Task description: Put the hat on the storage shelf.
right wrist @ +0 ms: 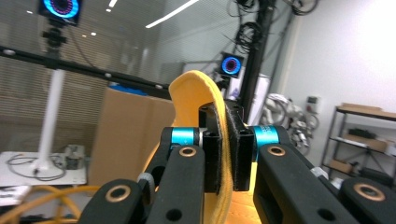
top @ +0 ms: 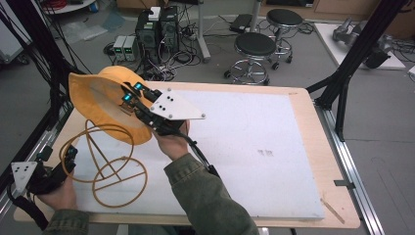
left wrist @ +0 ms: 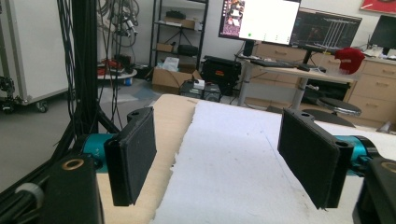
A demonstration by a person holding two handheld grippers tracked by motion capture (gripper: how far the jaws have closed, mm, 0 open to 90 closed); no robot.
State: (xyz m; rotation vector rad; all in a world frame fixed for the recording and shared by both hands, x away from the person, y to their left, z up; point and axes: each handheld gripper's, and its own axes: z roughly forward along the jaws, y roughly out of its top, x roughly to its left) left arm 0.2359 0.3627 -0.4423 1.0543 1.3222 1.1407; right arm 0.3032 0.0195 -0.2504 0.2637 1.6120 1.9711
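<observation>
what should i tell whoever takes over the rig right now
Right gripper: shut on the brim of the yellow hat, held up over the table's far left corner.
Left gripper: open, holding nothing, low at the near left edge of the table.
Wire stand: on the table below the hat.
Done: hat lifted. Left: probably setting the hat on the stand.

A wide stretch of white mat [top: 254, 147] lies bare across the centre and right of the high view. At left, a wire stand [top: 110, 164] and a raised yellow hat [top: 98, 95], clamped in the right gripper [top: 131, 93], crowd the passage; black frame posts [top: 352, 54] flank the table [top: 313, 112].
</observation>
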